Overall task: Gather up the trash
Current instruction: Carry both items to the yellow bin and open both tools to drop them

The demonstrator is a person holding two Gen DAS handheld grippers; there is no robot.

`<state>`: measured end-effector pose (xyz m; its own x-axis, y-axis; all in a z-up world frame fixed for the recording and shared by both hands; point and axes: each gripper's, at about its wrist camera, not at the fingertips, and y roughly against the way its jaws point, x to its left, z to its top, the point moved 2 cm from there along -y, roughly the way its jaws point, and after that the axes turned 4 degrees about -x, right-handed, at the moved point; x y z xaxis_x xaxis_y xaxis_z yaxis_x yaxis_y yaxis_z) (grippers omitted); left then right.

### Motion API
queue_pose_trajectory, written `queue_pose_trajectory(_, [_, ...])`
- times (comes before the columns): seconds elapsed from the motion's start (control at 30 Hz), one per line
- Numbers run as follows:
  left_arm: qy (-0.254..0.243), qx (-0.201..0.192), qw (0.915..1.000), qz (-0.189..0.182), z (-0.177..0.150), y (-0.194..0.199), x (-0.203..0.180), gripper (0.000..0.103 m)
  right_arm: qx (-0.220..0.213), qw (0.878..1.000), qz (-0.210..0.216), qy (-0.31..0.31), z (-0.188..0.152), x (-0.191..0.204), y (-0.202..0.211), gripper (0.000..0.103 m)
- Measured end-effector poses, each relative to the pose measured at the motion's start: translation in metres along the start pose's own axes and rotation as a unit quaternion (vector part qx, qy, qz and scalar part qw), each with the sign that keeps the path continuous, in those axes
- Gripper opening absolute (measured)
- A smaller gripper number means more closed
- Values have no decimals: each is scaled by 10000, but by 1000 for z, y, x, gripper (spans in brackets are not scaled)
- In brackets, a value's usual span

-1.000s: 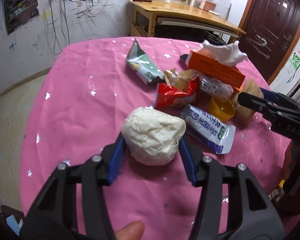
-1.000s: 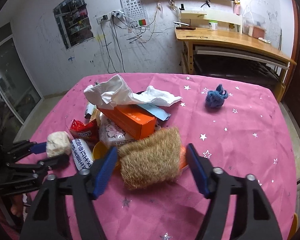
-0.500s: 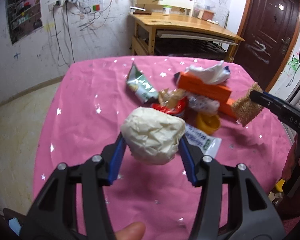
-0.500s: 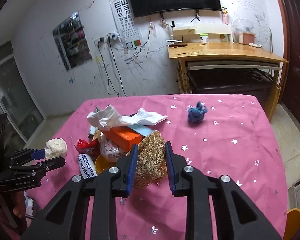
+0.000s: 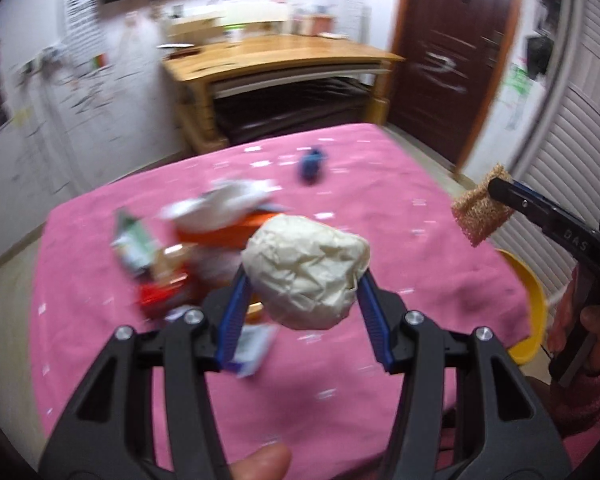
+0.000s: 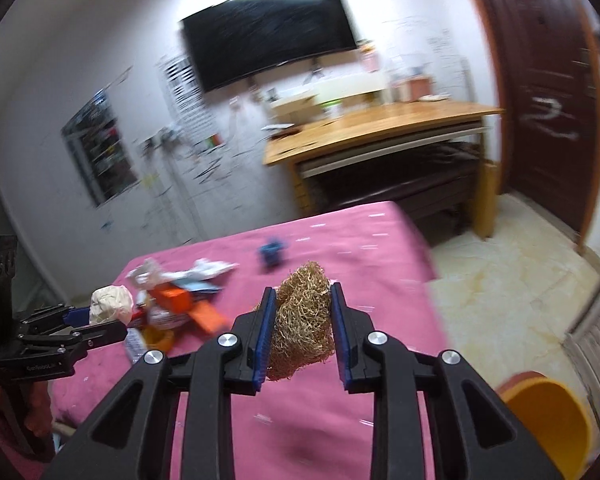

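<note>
Left wrist view: the left hand-held gripper pinches a crumpled white paper ball between its blue pads, holding it in the air above the pink star-print cloth of the counter. Behind the ball, toward the counter's left side, lies a blurred heap of litter: an orange box with white tissue on top, a green-and-white packet, a red wrapper and a white sachet partly hidden by the left pad. A small blue yarn ball sits alone near the far edge. At the right edge of the counter the right hand-held gripper holds a brown fibrous scrubber in the air, with a yellow bin below it off the counter's right edge.

Right wrist view: the right hand-held gripper has its blue pads pressed onto the brown fibrous scrubber, squeezing it narrow, clear of the counter. The yellow bin stands on the floor at lower right, beyond the counter's right edge. At left, the left hand-held gripper carries the crumpled white paper ball above the counter's left edge, beside the orange box and white tissue. The blue yarn ball rests near the far edge.
</note>
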<state>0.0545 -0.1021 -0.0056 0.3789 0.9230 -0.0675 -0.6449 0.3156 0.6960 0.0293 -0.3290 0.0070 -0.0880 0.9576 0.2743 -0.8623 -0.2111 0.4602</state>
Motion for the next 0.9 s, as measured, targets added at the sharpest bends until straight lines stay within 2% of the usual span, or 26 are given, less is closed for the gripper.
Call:
queue_pose_trajectory(0.2, [-596,258,9946,-805,16,-34,-73,51,-35,9947,-978,-328,-20,-71,34,21])
queue_pose_trajectory(0.3, [-916,416,9883,-1148,17,-50,-112,51,126,9885,-1427,-489,-40,-104,42,21])
queue_pose_trajectory(0.4, [-1257,532,9805,-1417,17,-59,-152,51,363,9819,-1704,-749,-65,-135,46,22])
queue_pose_trajectory(0.53, [-1543,830,9674,-1827,15,-75,-198,51,699,9741,-1842,-1113,-96,-168,48,22])
queue_pose_trajectory(0.77, [-2009,1286,9432,-2312,0,-101,-268,51,999,9646,-1839,-1602,-120,-199,57,27])
queue_pose_trajectory(0.87, [-2137,1508,9339,-2438,-10,-115,-293,51,954,9601,-1876,-1841,-125,-211,65,39])
queue_pose_trajectory(0.9, [-2150,1550,9320,-2473,-13,-118,-295,51,949,9584,-1892,-1914,-126,-214,66,48])
